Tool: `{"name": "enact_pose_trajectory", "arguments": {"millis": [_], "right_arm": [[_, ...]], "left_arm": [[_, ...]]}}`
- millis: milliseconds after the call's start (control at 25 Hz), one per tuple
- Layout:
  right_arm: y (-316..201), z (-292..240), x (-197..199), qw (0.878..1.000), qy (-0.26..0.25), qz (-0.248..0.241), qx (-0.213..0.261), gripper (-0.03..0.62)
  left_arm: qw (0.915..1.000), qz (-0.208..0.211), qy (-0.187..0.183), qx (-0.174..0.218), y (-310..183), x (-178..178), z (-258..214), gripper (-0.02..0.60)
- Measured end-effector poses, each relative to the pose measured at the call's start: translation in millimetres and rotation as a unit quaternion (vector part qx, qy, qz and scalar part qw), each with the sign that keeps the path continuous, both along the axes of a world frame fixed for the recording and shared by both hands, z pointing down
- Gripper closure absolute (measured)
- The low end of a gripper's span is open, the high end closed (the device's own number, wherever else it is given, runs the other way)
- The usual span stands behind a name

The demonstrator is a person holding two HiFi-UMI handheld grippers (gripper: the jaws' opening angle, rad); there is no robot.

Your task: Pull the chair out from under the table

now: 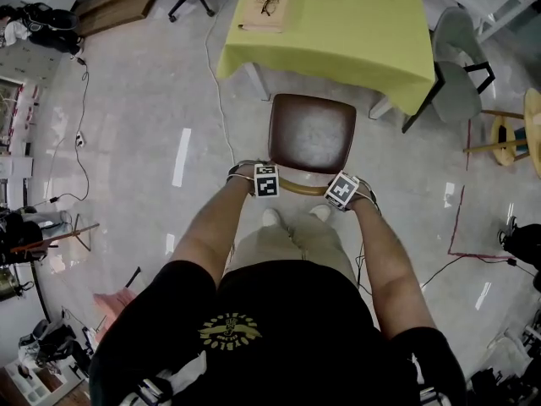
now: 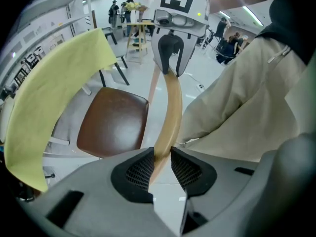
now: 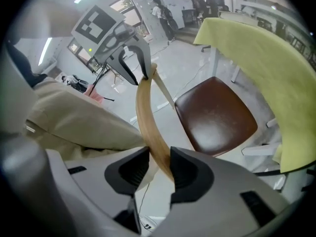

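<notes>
My left gripper (image 2: 160, 159) and right gripper (image 3: 159, 164) each clamp one end of the backrest (image 2: 170, 112), so the chair (image 1: 311, 134), its seat at the table (image 1: 338, 24) edge, should pull straight.

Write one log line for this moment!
left claw: shut on chair back | right claw: shut on chair back | seat: at table edge

Grey floor (image 1: 144, 125): chair (image 1: 312, 134), table (image 1: 355, 32); seemingly cables (image 1: 221, 100)
</notes>
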State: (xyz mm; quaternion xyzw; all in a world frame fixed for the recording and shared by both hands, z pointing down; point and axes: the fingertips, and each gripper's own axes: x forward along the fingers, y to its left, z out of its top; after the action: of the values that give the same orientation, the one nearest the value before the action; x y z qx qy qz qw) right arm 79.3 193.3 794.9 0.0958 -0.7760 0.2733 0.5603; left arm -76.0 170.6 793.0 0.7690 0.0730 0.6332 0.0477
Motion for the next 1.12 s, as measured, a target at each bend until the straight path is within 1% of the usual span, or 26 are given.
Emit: {"name": "enact_pose_trajectory", "arguments": {"millis": [80,120,160,200,240,280,320,400,480,520,560,600,640,720,800,920,1000,1040,1080,1120], "right_arm": [[-0.6,-2.3,0.6,1.000,-0.002,0.026,0.005,0.467],[-1.9,-3.5,2.4,0.999,-0.002,0.045,0.008,0.471],[-4.2,-5.5,4.4,0.998,-0.003,0.068,0.010,0.485],[-6.8,-8.8,6.1,0.996,-0.006,0.092,0.010,0.526],[-8.3,-12.6,7.8,0.993,-0.011,0.113,0.008,0.580],[-8.1,-15.7,9.9,0.992,-0.016,0.128,0.006,0.580],[-6.3,-17.8,12.9,0.990,-0.018,0.138,0.007,0.579],[-1.3,-21.1,20.5,0.986,-0.024,0.161,0.018,0.579],[-1.1,-28.5,25.9,0.978,-0.040,0.199,0.041,0.580],[-4.3,-34.7,27.4,0.972,-0.051,0.220,0.061,0.580],[-9.3,-42.7,28.1,0.965,-0.062,0.238,0.085,0.580],[-15.4,-52.9,28.3,0.958,-0.073,0.255,0.112,0.580],[-21.7,-65.1,27.9,0.949,-0.084,0.270,0.141,0.580],[-33.0,-93.8,25.1,0.929,-0.107,0.297,0.193,0.582],[-42.4,-124.8,20.7,0.908,-0.130,0.320,0.238,0.583],[-52.2,-167.9,13.6,0.877,-0.164,0.347,0.289,0.583],[-57.7,-195.0,9.5,0.860,-0.182,0.358,0.316,0.583],[-60.8,-208.2,7.8,0.852,-0.190,0.361,0.329,0.583],[-63.8,-221.0,6.4,0.845,-0.197,0.363,0.340,0.583],[-66.4,-233.4,5.2,0.838,-0.203,0.364,0.351,0.583]], "left_arm": [[0.9998,-0.020,0.009,0.000,-0.5,-1.4,-4.5,0.505],[0.9996,-0.027,0.011,-0.004,1.4,-2.7,-6.4,0.545],[0.9995,-0.027,0.010,-0.012,6.5,-5.7,-7.4,0.572],[0.9996,-0.019,0.004,-0.019,14.0,-10.5,-7.3,0.572],[0.9997,-0.009,-0.002,-0.021,21.5,-16.1,-6.4,0.572],[0.9998,-0.007,-0.005,-0.020,27.3,-21.1,-5.1,0.572],[0.9997,-0.017,-0.003,-0.019,31.4,-24.8,-4.2,0.572],[0.9977,-0.062,0.013,-0.023,37.4,-28.4,-6.4,0.572],[0.9927,-0.110,0.042,-0.022,38.2,-30.0,-13.6,0.572],[0.9883,-0.138,0.062,-0.015,34.7,-29.9,-19.3,0.572],[0.9814,-0.172,0.087,-0.005,27.9,-29.0,-27.3,0.572],[0.9710,-0.209,0.115,0.008,18.1,-27.2,-38.4,0.572],[0.9571,-0.249,0.146,0.022,6.5,-24.4,-52.6,0.572],[0.9230,-0.319,0.209,0.052,-17.0,-19.1,-85.7,0.572],[0.8910,-0.366,0.256,0.082,-35.6,-18.3,-116.7,0.572],[0.8508,-0.407,0.309,0.123,-55.2,-21.9,-159.7,0.572],[0.8248,-0.429,0.339,0.144,-65.0,-27.3,-188.6,0.572],[0.8136,-0.435,0.353,0.154,-69.4,-30.2,-203.6,0.572],[0.8044,-0.438,0.366,0.165,-73.2,-32.7,-218.7,0.572],[0.7973,-0.437,0.378,0.176,-76.0,-34.7,-233.5,0.572]]}}
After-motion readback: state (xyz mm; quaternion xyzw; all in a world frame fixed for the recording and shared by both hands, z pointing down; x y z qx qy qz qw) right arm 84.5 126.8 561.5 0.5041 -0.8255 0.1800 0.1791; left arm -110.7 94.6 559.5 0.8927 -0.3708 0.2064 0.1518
